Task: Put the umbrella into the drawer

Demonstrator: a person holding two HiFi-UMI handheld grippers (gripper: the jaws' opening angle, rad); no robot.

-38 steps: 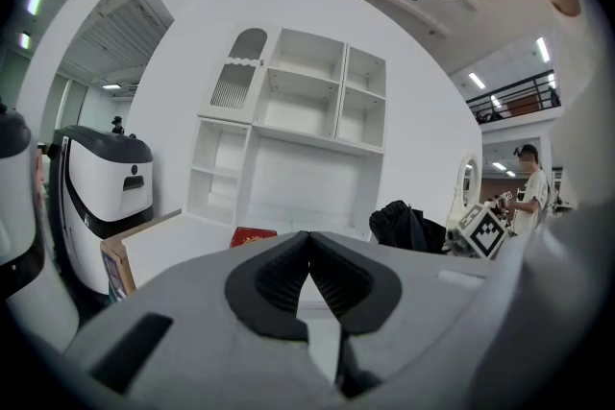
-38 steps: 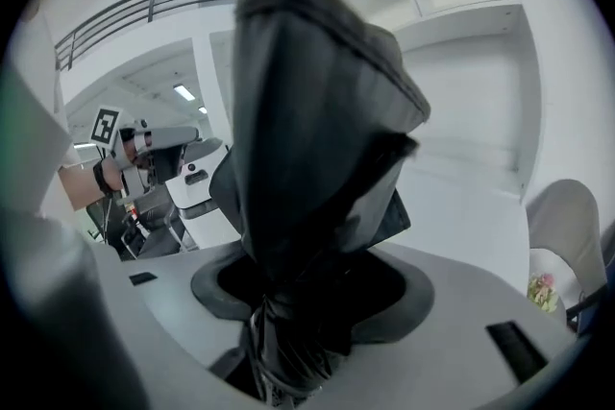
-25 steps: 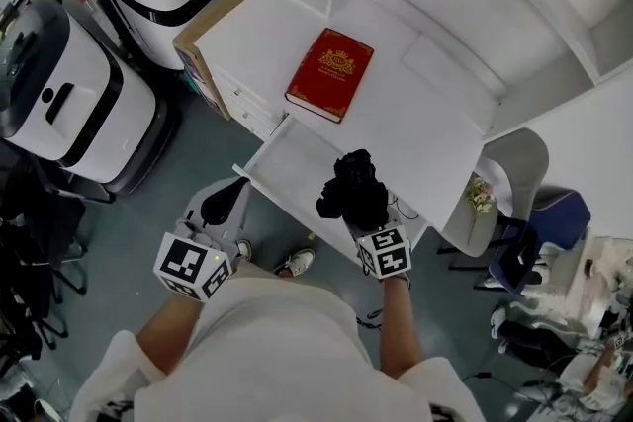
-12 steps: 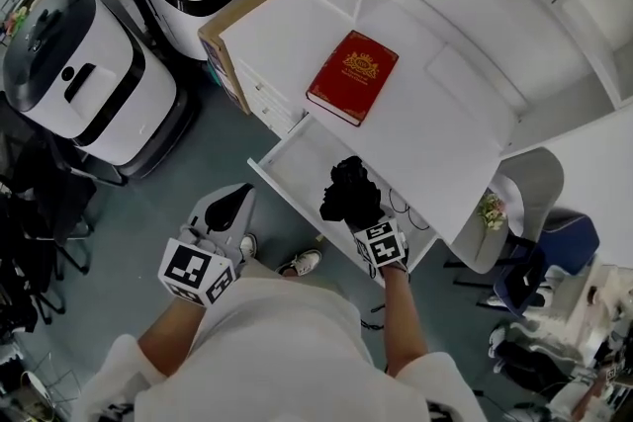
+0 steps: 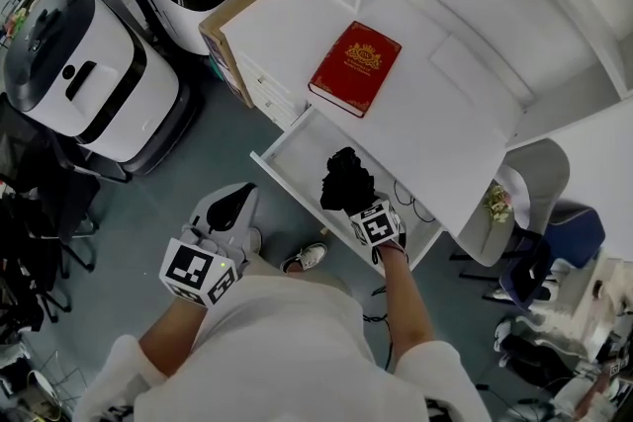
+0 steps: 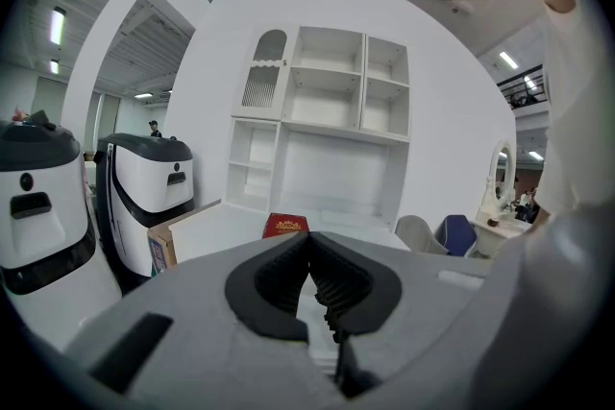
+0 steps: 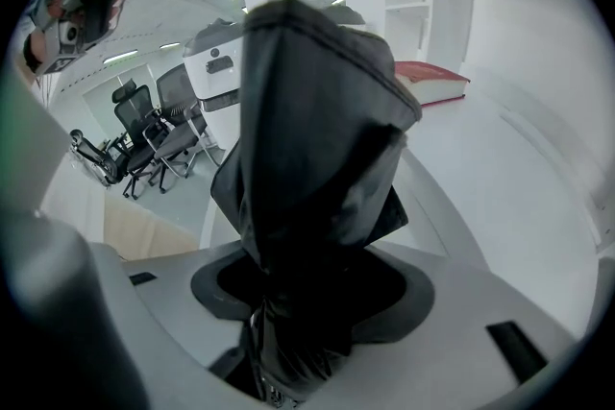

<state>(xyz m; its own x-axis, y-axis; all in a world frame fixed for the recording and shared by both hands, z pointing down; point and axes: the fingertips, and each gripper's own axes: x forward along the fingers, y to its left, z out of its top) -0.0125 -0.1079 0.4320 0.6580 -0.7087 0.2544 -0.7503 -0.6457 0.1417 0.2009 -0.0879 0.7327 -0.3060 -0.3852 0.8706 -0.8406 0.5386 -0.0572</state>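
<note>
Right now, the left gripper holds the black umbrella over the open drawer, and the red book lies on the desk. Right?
No: the right gripper holds the black umbrella over the open drawer, and the red book lies on the desk. The right gripper view shows it.

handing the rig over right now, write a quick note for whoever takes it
Left gripper: shut, empty, held over the floor to the left of the drawer.
Right gripper: shut on the folded black umbrella, pointing down over the open drawer.
Drawer is pulled out from under the white desk; a red book lies on the desk.
Done: drawer open, umbrella brought over it.
Left: lower the umbrella in, release, then probably close the drawer.
</note>
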